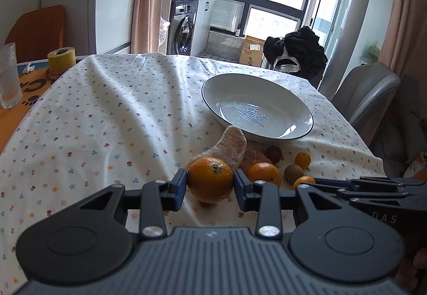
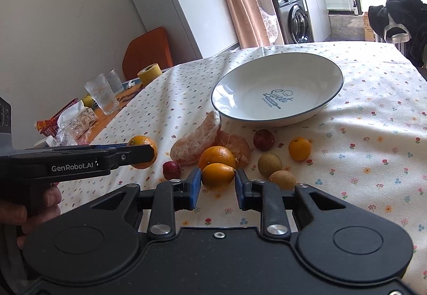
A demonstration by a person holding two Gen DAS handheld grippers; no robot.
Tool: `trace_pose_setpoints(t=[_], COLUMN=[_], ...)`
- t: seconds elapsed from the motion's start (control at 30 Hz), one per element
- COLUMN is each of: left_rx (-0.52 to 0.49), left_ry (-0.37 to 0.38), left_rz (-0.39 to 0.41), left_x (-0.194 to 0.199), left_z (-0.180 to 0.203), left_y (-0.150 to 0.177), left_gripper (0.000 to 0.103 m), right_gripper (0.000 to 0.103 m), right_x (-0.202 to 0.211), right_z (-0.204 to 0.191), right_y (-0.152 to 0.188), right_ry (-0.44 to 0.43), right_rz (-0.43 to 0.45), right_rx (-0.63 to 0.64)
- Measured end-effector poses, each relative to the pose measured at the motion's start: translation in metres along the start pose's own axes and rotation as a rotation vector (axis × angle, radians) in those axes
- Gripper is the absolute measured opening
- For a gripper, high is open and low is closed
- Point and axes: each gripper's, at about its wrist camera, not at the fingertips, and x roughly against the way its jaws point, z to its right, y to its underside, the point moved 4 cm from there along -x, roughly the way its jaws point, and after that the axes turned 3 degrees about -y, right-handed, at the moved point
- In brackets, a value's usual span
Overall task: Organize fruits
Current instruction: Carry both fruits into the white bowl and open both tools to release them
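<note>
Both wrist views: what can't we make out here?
- Left wrist view: whether the left gripper has lifted its orange; the fingers and fruit hide the underside.
- Right wrist view: the far side of that orange, covered by the left gripper's finger.
- Left wrist view: the right gripper, cut by the edge; jaws unseen.
- Plate: small print under "Sweet", too small in both views.

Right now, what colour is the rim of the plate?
The plate is white with a thin dark rim, seen best in the right wrist view.
</note>
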Motion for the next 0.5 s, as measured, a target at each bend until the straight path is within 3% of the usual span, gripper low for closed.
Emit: trace_pose_setpoints(t=[0.5], left_rx=[-0.034], left_ry=[0.01], left_rz=[0.001], left_x=[-0.032], left_z=[0.018], left_y=[-0.035], left_gripper=[0.036], right_gripper=[0.026], right_x=[-0.011], right_z=[0.03], right_y=[-0.033], right_ry=[0.019], right_rz=[0.036], right_rx=[-0.033])
